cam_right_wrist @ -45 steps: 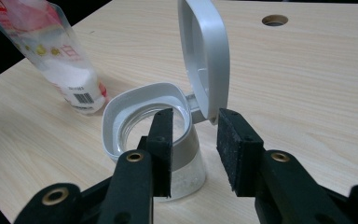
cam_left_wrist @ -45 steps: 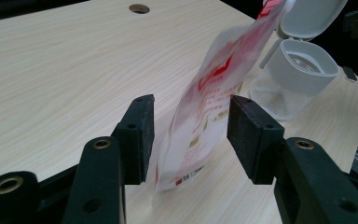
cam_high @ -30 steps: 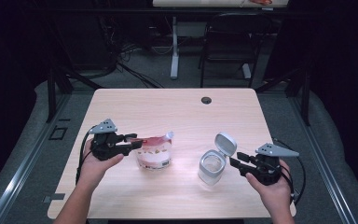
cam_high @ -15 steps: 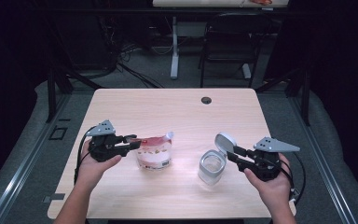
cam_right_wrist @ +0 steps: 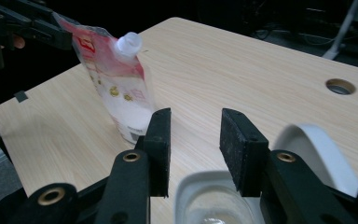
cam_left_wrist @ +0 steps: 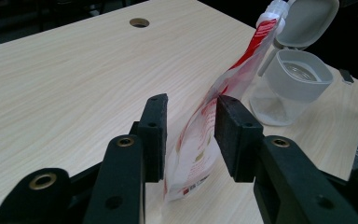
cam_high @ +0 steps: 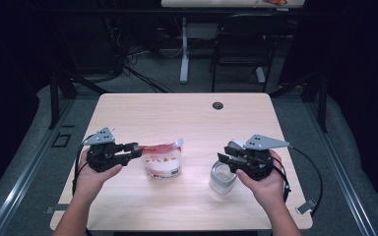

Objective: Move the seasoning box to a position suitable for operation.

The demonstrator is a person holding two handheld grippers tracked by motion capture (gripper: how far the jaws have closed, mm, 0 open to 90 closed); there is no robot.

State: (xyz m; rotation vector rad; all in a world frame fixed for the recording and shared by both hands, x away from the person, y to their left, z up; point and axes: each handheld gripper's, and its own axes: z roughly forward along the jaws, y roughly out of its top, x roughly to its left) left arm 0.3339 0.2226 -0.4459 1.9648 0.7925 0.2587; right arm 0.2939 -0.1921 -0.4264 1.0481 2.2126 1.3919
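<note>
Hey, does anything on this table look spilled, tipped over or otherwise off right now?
Nothing looks spilled or damaged. The red and white pouch stands upright with its spout leaning toward the clear container, whose flip lid is open. The wooden table around them looks dry.

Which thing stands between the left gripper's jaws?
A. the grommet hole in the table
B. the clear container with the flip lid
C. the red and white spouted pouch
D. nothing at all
C: in the left gripper view the red and white pouch stands upright on edge between the left gripper jaws, while the clear container sits farther off with its lid open.
</note>
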